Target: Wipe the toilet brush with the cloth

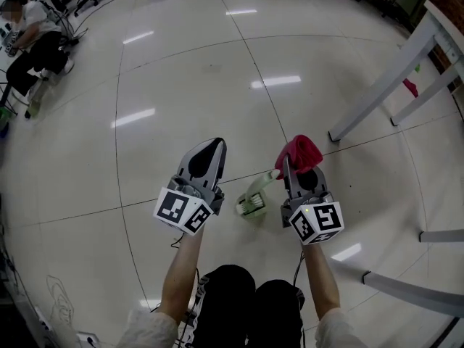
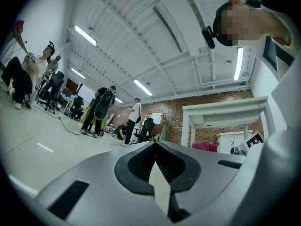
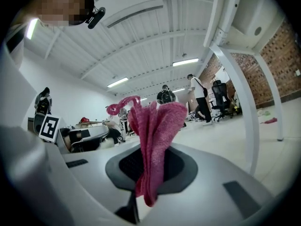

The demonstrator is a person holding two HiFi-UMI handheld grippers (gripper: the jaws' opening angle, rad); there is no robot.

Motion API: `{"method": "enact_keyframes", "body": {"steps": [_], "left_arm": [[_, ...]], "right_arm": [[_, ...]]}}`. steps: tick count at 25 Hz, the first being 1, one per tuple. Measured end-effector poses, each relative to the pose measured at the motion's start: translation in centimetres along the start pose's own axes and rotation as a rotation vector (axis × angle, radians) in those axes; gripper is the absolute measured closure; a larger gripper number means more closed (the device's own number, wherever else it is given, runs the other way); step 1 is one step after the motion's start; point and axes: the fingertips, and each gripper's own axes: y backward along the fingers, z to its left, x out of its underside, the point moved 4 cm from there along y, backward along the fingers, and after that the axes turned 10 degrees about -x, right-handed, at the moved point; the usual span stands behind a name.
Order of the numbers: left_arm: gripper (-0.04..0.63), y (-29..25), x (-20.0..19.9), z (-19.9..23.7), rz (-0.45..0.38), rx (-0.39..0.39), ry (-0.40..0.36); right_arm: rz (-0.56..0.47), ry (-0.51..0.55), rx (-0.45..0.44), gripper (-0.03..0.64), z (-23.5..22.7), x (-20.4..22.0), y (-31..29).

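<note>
- 2 grippers hang above the floor [image 1: 181, 85]: our left gripper [image 1: 210, 149] is pressed together on nothing, our right gripper [image 1: 290, 167] pinches the cloth [image 1: 300, 151].
- 1 toilet brush [image 1: 255, 198] lies on the floor between them (nearer the right one), its long axis slanting from near us up toward the cloth.
- We judge the left one must open and drop to it; whether its pale-green end sits in a holder, we cannot tell.

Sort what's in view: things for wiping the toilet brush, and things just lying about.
For the job: toilet brush on the floor; cloth clamped in the right gripper; left gripper, shut and empty.
Lying about: white table; pink scrap beside its leg.
</note>
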Motion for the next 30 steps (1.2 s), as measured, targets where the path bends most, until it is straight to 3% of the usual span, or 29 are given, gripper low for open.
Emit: {"method": "enact_keyframes", "body": {"steps": [4,8,11,13,15,18,22,30], "left_arm": [[0.592,-1.4,-11.7,-2.7,0.025,-0.039,-0.041],[0.592,-3.0,-25.6,-6.9,0.048,-0.063,-0.039],[0.592,-2.9,-37.9,-12.1,0.06,0.009,-0.142],[0.592,-2.9,-45.7,-15.0,0.069,0.016,-0.216],[0.592,-2.2,-51.1,-17.1,0.086,-0.011,-0.204],[0.592,-0.7,-55.1,-18.8,0.109,-0.026,-0.148],[0.592,1.8,-56.8,-20.4,0.101,0.002,-0.059],[0.592,6.4,-57.7,-22.4,0.077,0.072,-0.027]], "right_arm": [[0.037,0.041,0.077,0.586,1.5,-11.1,0.5],[0.049,0.038,0.115,0.586,4.7,-25.4,1.7],[0.05,0.033,0.129,0.586,8.4,-38.2,3.5],[0.046,0.059,0.145,0.586,10.9,-46.3,4.7],[0.059,0.064,0.144,0.586,13.5,-51.9,6.1],[0.064,0.03,0.102,0.586,17.5,-56.3,7.3],[0.069,0.064,0.041,0.586,21.7,-59.0,8.3],[0.011,0.02,0.04,0.586,26.8,-60.2,11.1]]}}
